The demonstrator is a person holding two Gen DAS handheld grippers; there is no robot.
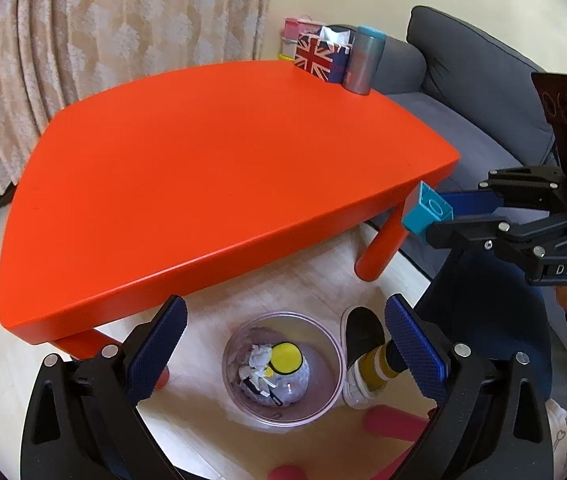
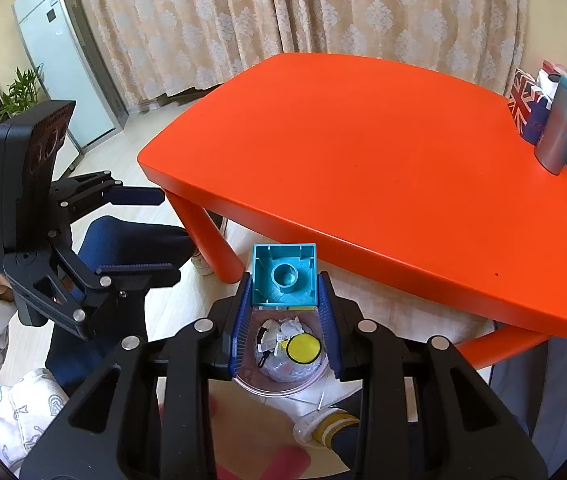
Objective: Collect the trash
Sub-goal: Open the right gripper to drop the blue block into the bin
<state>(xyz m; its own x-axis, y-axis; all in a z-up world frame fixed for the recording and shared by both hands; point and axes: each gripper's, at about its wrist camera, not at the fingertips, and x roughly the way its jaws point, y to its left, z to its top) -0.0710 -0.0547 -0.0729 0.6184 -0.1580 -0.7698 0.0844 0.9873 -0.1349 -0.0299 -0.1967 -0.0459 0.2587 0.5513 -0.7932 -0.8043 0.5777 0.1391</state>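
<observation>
A clear round bin stands on the floor by the orange table. It holds crumpled paper, a yellow disc and other scraps, and it also shows in the right wrist view. My left gripper is open and empty above the bin. My right gripper is shut on a teal toy block, held above the bin. The block also shows in the left wrist view, right of the table corner.
A Union Jack tissue box and a grey cup stand at the table's far corner. A grey sofa lies behind. The person's slippered foot and a pink stool leg are beside the bin.
</observation>
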